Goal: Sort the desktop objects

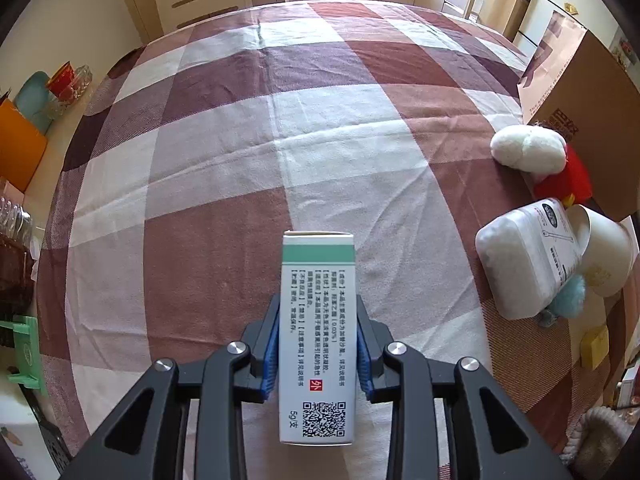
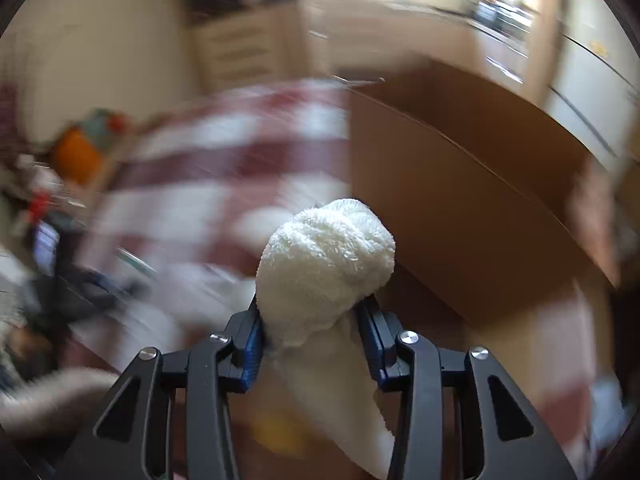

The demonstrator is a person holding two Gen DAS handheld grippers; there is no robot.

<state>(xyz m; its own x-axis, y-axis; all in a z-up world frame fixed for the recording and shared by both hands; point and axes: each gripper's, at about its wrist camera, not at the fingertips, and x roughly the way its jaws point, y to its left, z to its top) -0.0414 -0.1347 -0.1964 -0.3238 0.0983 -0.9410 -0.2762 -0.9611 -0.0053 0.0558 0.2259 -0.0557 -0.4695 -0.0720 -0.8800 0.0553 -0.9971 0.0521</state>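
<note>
My left gripper [image 1: 318, 304] points down over the checked tablecloth [image 1: 240, 140] and is shut on a white and green medicine box [image 1: 318, 264] with printed text and a QR code. The blue pads [image 1: 271, 352] press on the box's two long sides. In the blurred right wrist view, my right gripper [image 2: 314, 304] is shut on a white fluffy terry cloth bundle [image 2: 326, 248], which bulges out above the fingertips and hangs down between the fingers. A brown cardboard box [image 2: 460, 200] stands just right of it.
At the table's right edge lie a white and red plush toy [image 1: 528, 148], a clear cotton swab tub [image 1: 524, 260], a white cup [image 1: 604, 256] on its side, a pale blue fluffy item [image 1: 570, 300] and a yellow block [image 1: 596, 346]. The cardboard box [image 1: 580, 92] stands behind them.
</note>
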